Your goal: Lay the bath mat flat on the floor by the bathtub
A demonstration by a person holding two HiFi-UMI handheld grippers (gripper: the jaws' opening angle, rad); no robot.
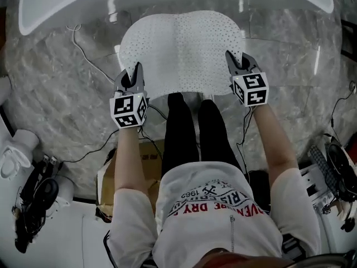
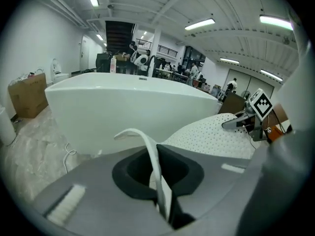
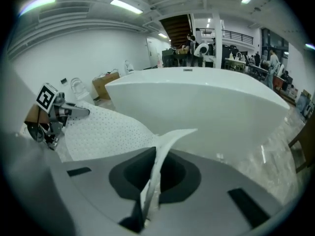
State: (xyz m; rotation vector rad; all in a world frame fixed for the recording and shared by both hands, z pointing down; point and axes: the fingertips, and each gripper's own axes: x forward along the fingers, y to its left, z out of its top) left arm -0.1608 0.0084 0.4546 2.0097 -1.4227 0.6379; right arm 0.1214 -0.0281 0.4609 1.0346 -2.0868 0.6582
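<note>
A: Whereabouts of the bath mat (image 1: 181,49)?

B: Spread wide just in front of the bathtub (image 1: 56,7), above the marbled floor (image 1: 61,94). Far edge toward the tub wall, near edge pinched at both corners.

A: Grip?

B: Left gripper (image 1: 135,72) clamped tight on the corner at the tub's left end, thin white edge standing up between closed jaws. Right gripper (image 1: 234,61) likewise squeezed shut on the opposite corner, a flap of mat curling out past the tips.

A: Why held like that?

B: Probably to keep the sheet taut and square to the tub, so as to land flat without folds. Both angled downward, corners about level with each other.

A: Touching the floor yet?

B: Hard to say. Middle bulging a little; far edge possibly down, but contact shown in no view.

A: Anything else hidden?

B: Person's feet out of sight below the mat's near edge, only the legs (image 1: 178,127) showing. Tub cropped at the top of the head view. Thin white cable (image 1: 83,52) beside the mat, near the tub; whether running under the mat, impossible to tell.
</note>
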